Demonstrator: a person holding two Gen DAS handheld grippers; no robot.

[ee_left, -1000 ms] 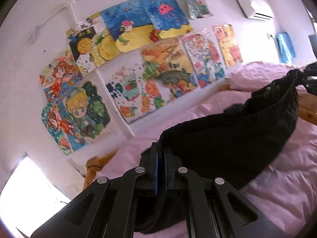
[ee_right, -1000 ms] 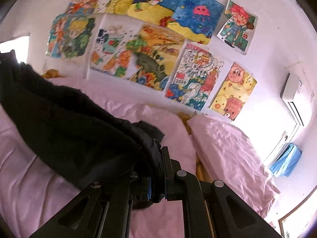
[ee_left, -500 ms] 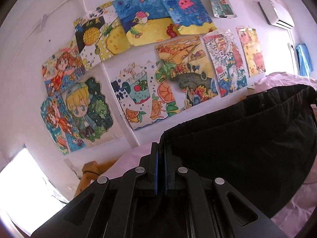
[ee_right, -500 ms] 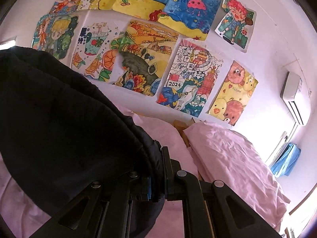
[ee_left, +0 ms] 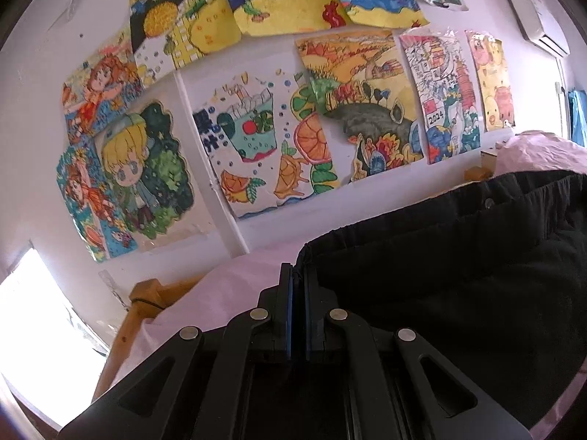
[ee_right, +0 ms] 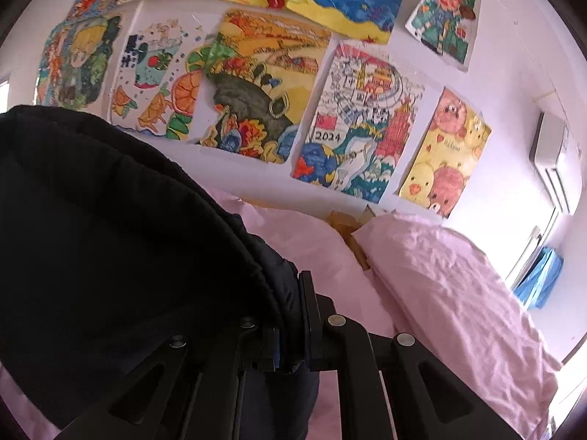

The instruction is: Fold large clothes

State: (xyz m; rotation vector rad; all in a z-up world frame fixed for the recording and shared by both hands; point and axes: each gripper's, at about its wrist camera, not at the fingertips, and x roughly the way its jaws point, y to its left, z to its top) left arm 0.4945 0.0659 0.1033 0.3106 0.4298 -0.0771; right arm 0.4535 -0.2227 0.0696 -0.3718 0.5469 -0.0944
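Note:
A large black garment (ee_left: 458,286) with an elastic waistband hangs stretched between my two grippers above a pink bed. My left gripper (ee_left: 298,275) is shut on the garment's left corner; the cloth spreads to the right and fills the lower right of the left wrist view. My right gripper (ee_right: 293,293) is shut on the garment's other corner; the black garment (ee_right: 110,256) covers the left half of the right wrist view and hides the left finger. The lower part of the garment is out of view.
A pink bed sheet (ee_left: 227,286) lies below, with a pink pillow (ee_right: 458,286) to the right. A wall of coloured drawings (ee_left: 256,139) is straight ahead. A wooden bed post (ee_left: 139,304) stands at the left. An air conditioner (ee_right: 554,161) hangs high at the right.
Both grippers have lifted the garment and tilted up toward the wall. The cloth now hangs higher and wider, and the drawings look closer.

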